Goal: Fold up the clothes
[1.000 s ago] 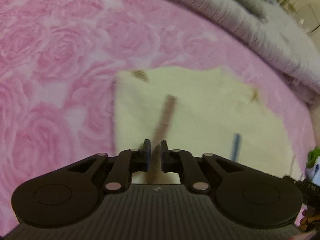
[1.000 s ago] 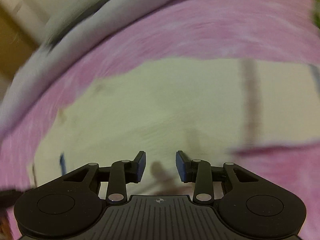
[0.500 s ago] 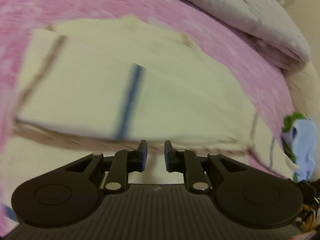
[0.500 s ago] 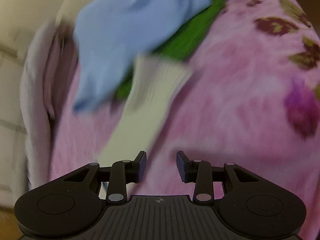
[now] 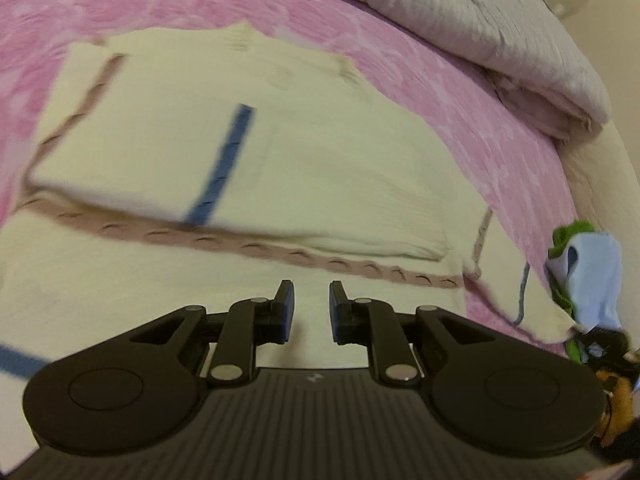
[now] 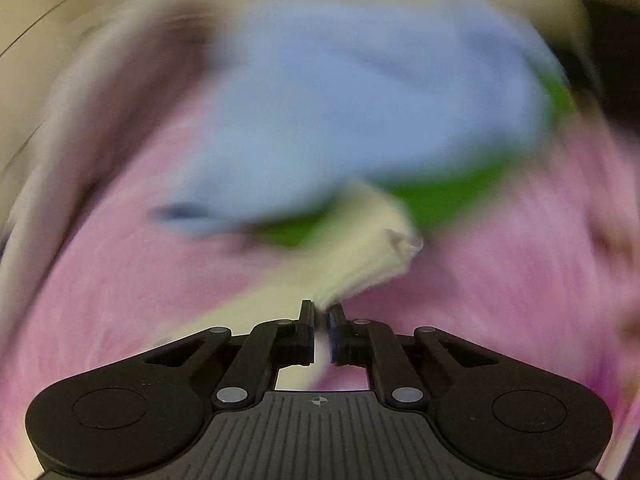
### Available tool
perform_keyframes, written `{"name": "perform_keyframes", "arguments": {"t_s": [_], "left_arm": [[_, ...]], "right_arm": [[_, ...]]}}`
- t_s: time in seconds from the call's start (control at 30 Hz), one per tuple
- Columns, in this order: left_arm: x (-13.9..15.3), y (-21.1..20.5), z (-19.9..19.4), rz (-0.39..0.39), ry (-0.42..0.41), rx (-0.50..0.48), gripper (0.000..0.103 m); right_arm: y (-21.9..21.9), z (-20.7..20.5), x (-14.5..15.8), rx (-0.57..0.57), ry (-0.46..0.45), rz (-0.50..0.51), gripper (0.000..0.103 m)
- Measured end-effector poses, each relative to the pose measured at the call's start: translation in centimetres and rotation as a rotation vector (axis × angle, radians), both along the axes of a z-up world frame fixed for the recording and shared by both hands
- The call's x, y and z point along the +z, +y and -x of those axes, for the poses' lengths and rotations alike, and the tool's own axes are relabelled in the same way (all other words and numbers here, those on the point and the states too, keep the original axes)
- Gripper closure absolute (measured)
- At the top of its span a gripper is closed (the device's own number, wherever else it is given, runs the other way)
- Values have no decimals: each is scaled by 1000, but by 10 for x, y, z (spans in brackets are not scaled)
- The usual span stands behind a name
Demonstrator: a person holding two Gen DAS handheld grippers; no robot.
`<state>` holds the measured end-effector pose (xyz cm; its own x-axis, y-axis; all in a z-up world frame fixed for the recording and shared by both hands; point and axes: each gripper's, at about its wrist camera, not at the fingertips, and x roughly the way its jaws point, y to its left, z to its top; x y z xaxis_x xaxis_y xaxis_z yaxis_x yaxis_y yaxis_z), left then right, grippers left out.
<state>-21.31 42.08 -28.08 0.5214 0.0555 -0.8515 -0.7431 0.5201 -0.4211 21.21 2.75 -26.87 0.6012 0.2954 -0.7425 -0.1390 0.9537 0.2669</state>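
A cream cloth (image 5: pixel 328 168) with brown trim and a blue stripe lies partly folded on the pink rose bedspread (image 5: pixel 160 4). My left gripper (image 5: pixel 310 294) is open and empty just above the cloth's near part. In the blurred right wrist view, my right gripper (image 6: pixel 320 312) is shut on a corner strip of the cream cloth (image 6: pixel 360 256), which sticks out beyond the fingertips.
A grey quilt (image 5: pixel 500 20) is bunched along the far side of the bed. A light blue garment (image 6: pixel 360 112) lies on a green one (image 6: pixel 448 192) just beyond the held corner; the pile also shows in the left wrist view (image 5: pixel 588 280).
My right gripper has swung from over the cloth toward the blue and green pile and closed on the cloth's corner. My left gripper has opened wider and moved over the cloth.
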Motion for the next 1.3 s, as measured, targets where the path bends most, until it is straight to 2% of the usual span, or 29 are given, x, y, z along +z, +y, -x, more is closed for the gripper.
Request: {"name": "perform_keyframes", "arguments": {"t_s": [0.07, 0.13, 0.2, 0.27, 0.3, 0.33, 0.37, 0.4, 0.43, 0.5, 0.6, 0.7, 0.77, 0.87, 1.0, 1.1, 1.13, 1.17, 1.23, 1.3], "left_arm": [[2, 3, 19, 11, -1, 35, 90], [3, 5, 40, 26, -3, 69, 90], [3, 8, 61, 39, -6, 98, 90], [1, 11, 79, 54, -4, 131, 90], [0, 14, 88, 65, 0, 148, 90], [-1, 17, 96, 75, -1, 166, 90], [-2, 20, 103, 85, -4, 183, 88], [-2, 23, 110, 95, -12, 196, 86], [-3, 25, 114, 101, -20, 198, 84], [-4, 27, 117, 110, -32, 185, 82], [-13, 28, 106, 130, -43, 176, 82], [-24, 27, 84, 198, -120, 201, 77], [-35, 27, 63, 236, -154, 225, 77], [-51, 26, 34, 272, -184, 277, 77], [-67, 27, 12, 277, -194, 374, 76], [-72, 26, 1, 263, -184, 406, 77], [-70, 24, -2, 245, -189, 394, 83], [-64, 23, -5, 224, -204, 366, 98], [-48, 22, -12, 176, -236, 293, 99], [-21, 24, -17, 97, -272, 227, 99]], "right_arm": [[61, 45, 42, 231, -155, 23, 96], [113, 93, 69, 427, -230, -11, 96], [169, 154, 82, 638, -254, -64, 95], [218, 206, 76, 830, -210, -65, 93], [242, 231, 66, 918, -155, -7, 85], [266, 255, 51, 987, -68, 98, 52], [273, 274, 35, 1009, -2, 177, 38], [273, 285, 23, 1009, 55, 195, 31], [273, 296, 11, 1008, 111, 213, 32], [252, 294, -7, 961, 203, 227, 31], [219, 257, -22, 843, 315, 244, 32], [174, 213, -22, 666, 370, 197, 32], [147, 184, -15, 558, 402, 119, 32], [128, 148, -9, 445, 413, 88, 32], [135, 128, -8, 437, 397, 74, 32], [129, 127, -17, 466, 396, 97, 32], [127, 127, -19, 476, 396, 105, 32], [126, 130, -21, 484, 398, 113, 32], [122, 132, -25, 492, 405, 128, 32], [125, 129, -29, 488, 410, 126, 32]]}}
